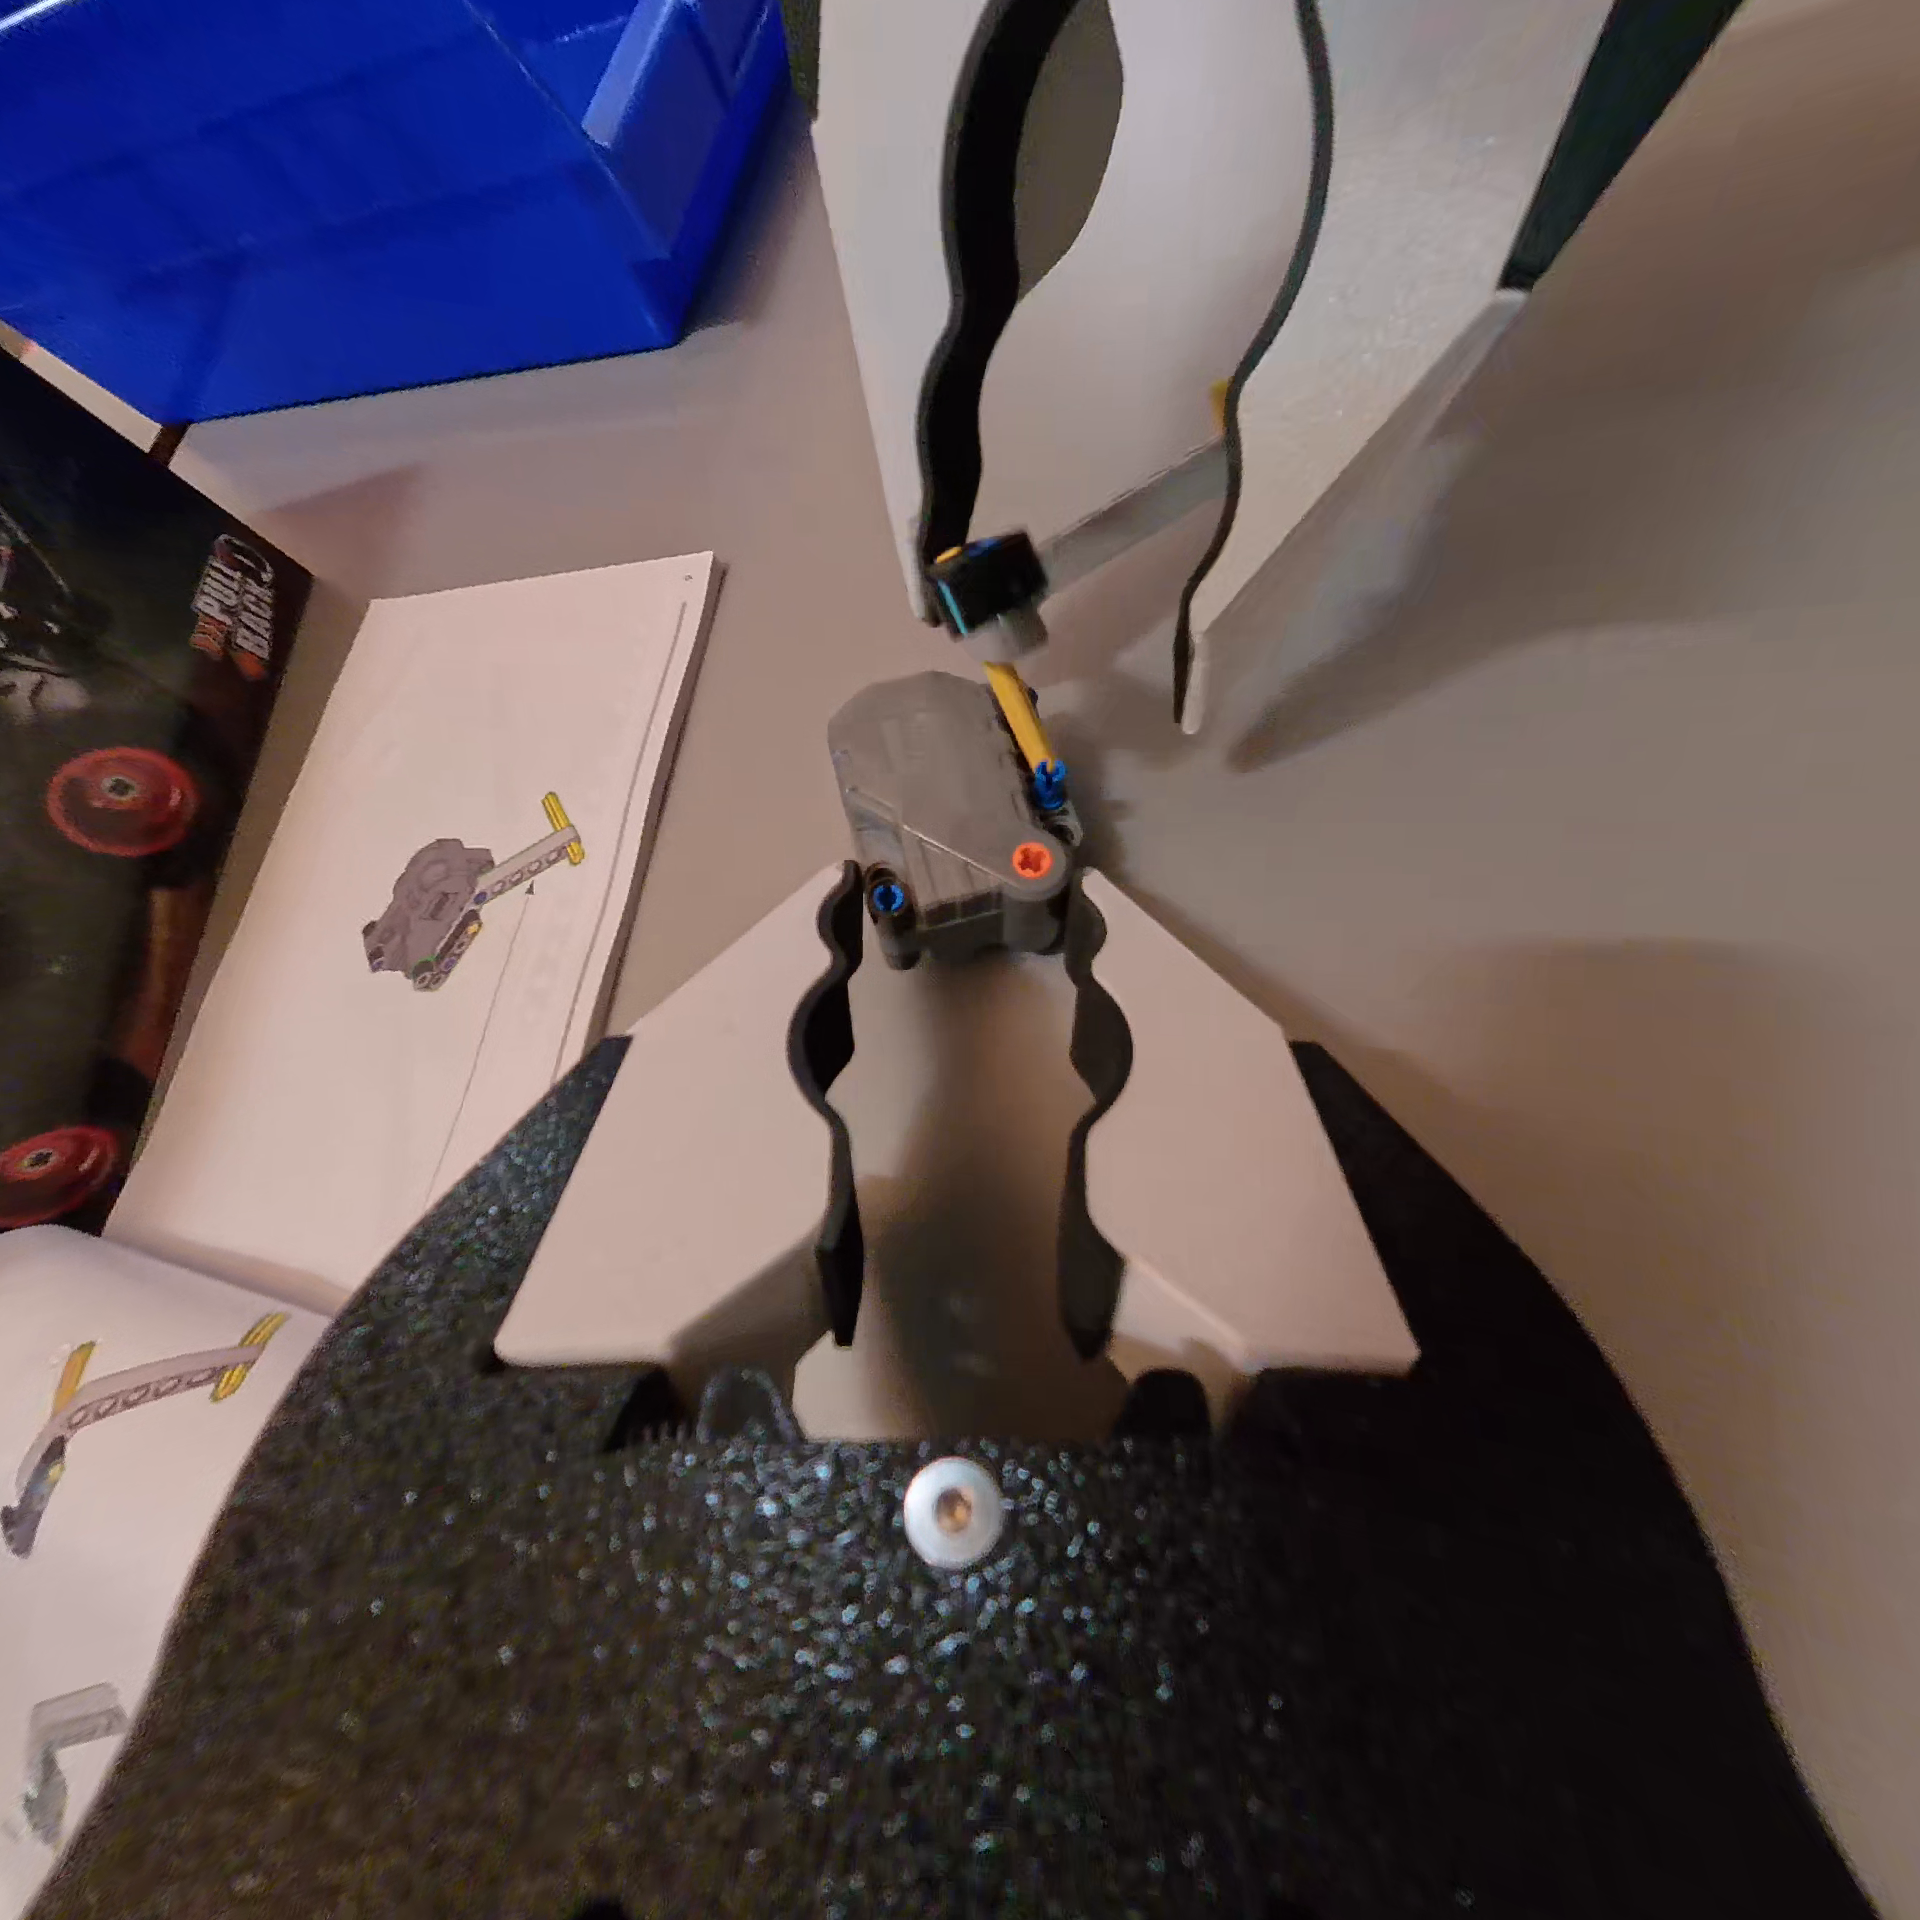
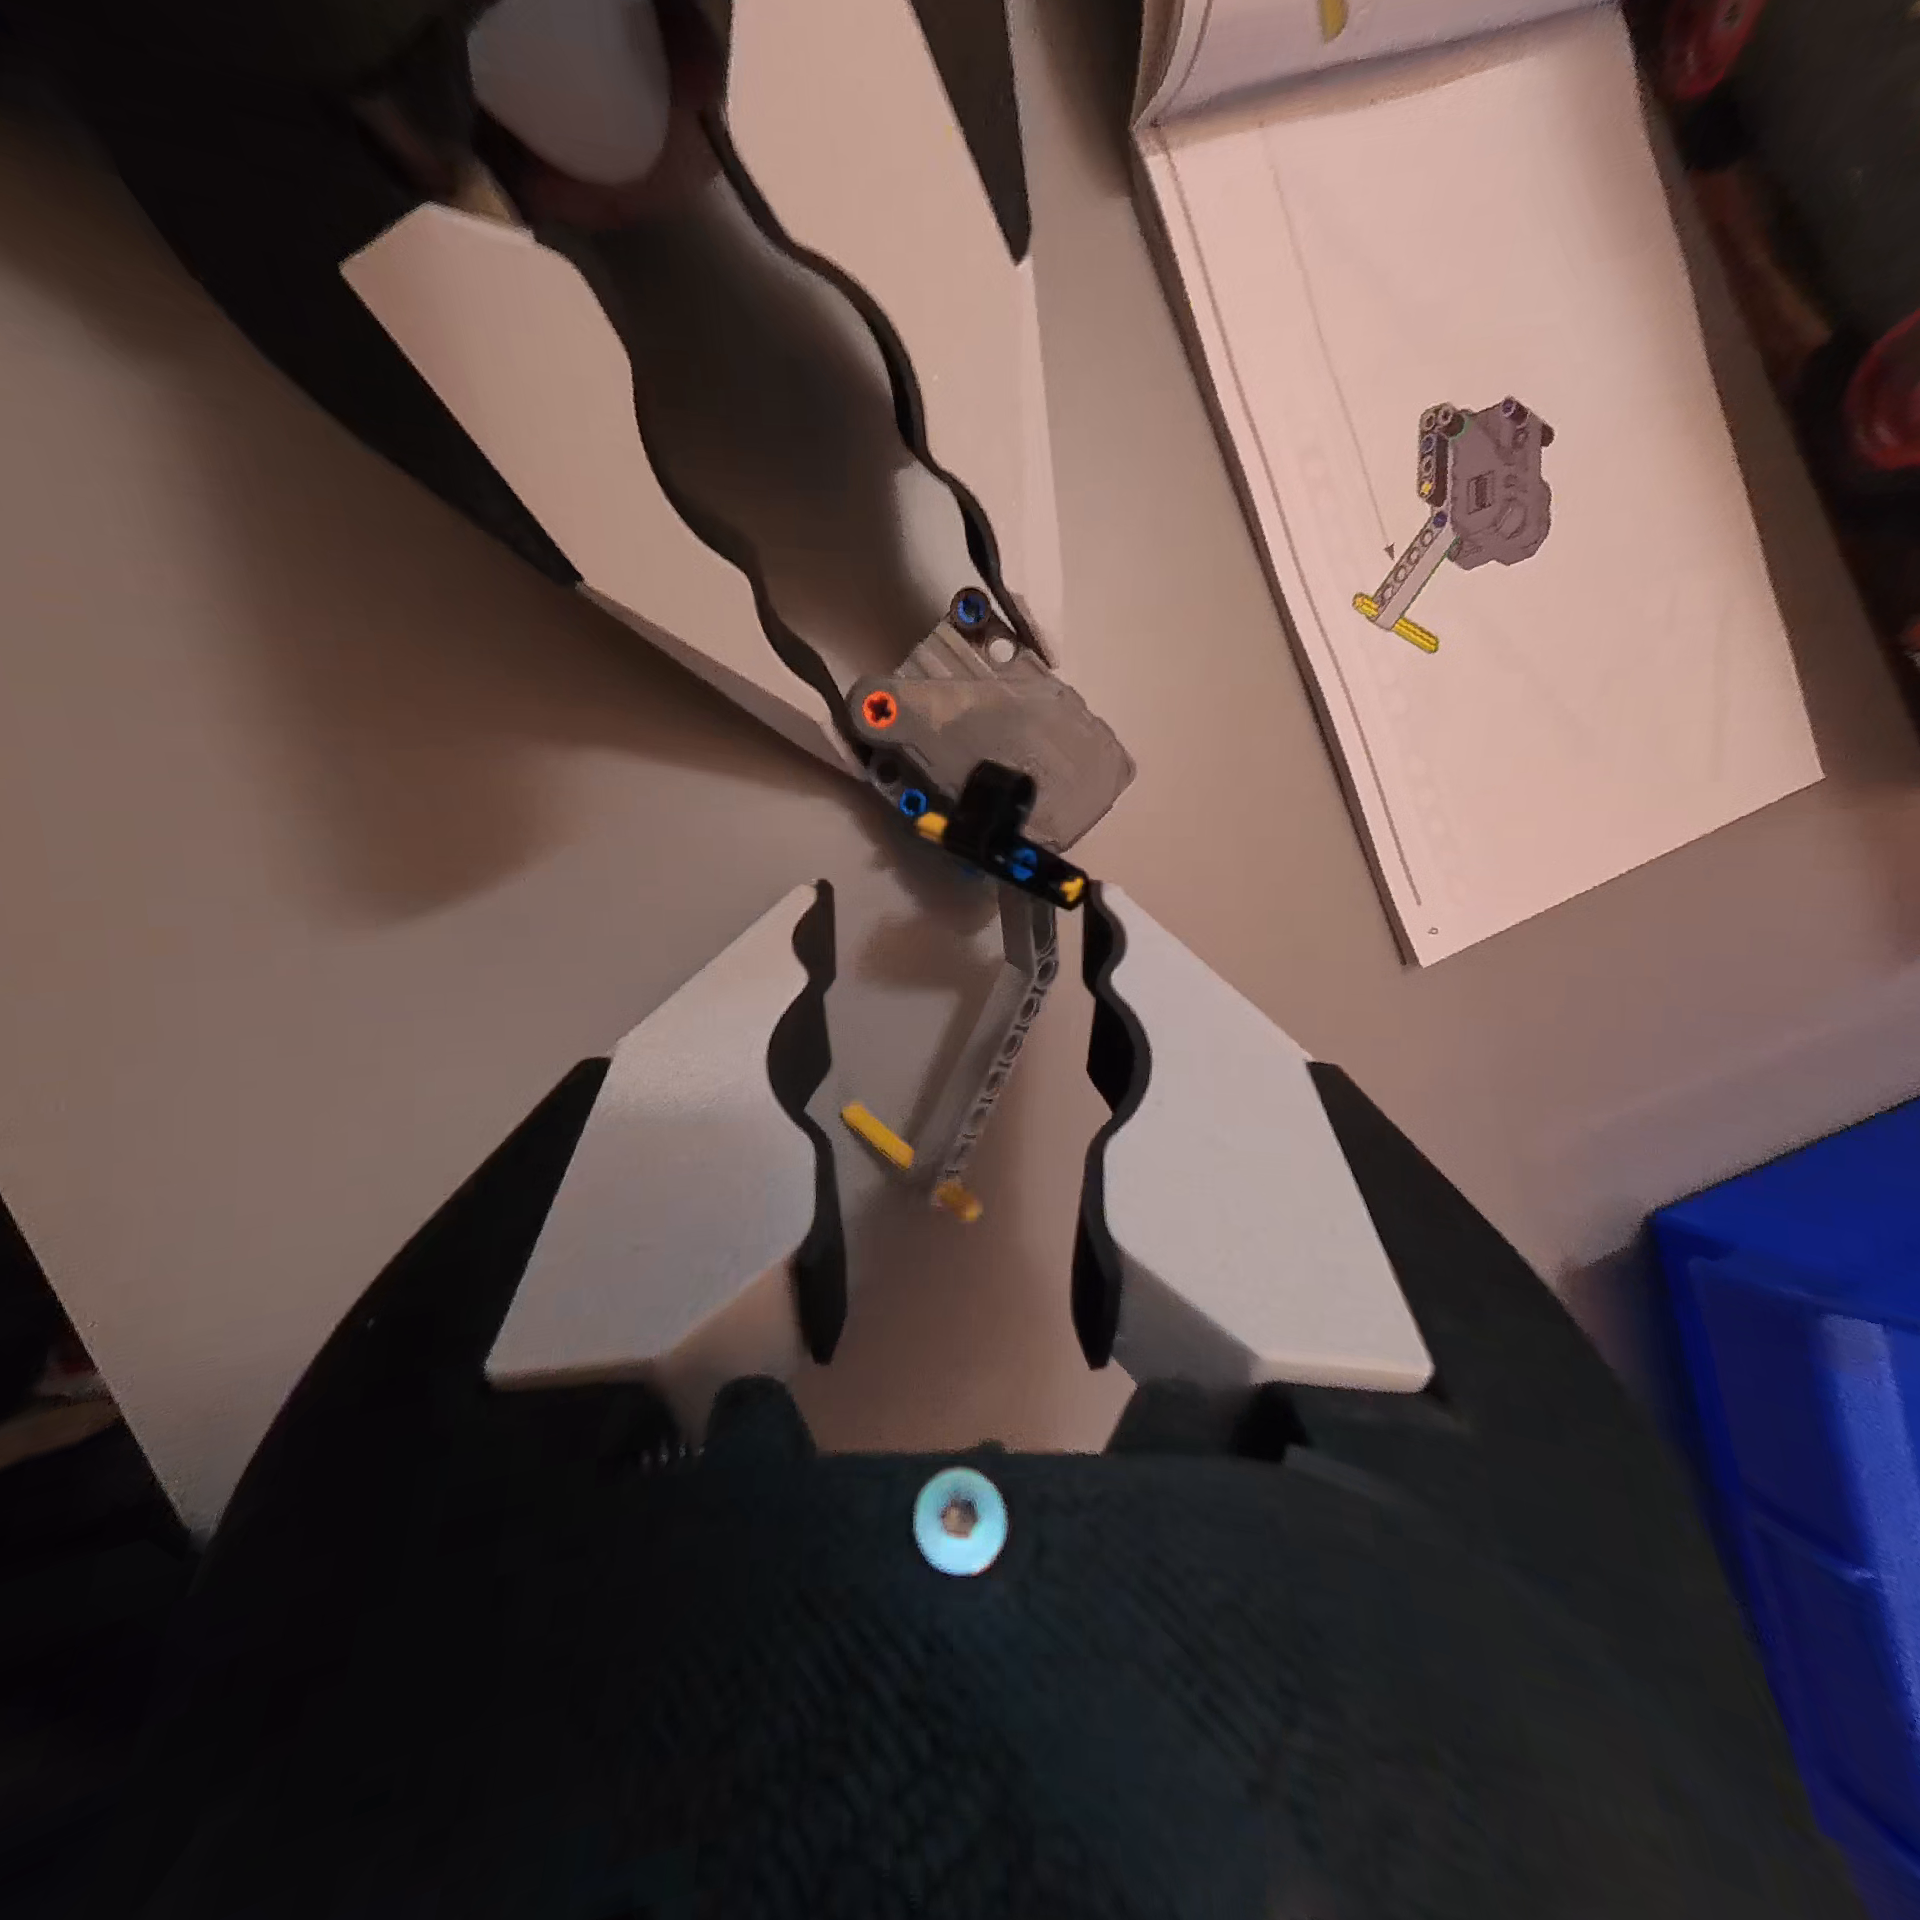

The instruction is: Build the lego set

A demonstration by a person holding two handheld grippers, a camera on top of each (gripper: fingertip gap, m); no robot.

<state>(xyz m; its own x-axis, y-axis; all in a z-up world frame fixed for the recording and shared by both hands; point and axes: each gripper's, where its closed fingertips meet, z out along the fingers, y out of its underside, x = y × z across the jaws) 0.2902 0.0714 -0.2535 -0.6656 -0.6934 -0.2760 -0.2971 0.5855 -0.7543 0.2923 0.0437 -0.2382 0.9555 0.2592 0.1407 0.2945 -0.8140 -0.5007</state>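
At the frame centre, the left gripper (image 1: 971, 914) is pinching the grey plastic motor block (image 1: 935, 800). The right gripper (image 2: 961, 904), jaws spread, is nudging the black pinned beam (image 2: 997, 831). A skewed push is perhaps jamming the pins.

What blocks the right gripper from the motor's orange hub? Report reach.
Probably reachable: the orange hub faces open on the grey motor, just past the right gripper. The grey beam between its jaws and the left gripper crowd it.

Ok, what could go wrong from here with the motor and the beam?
1. The left gripper pinches the grey motor block only at its fingertips; a push from the right could twist it out.
2. The right gripper is open, with the grey beam loose between its fingers, so closing off-centre may lever it off the black beam.
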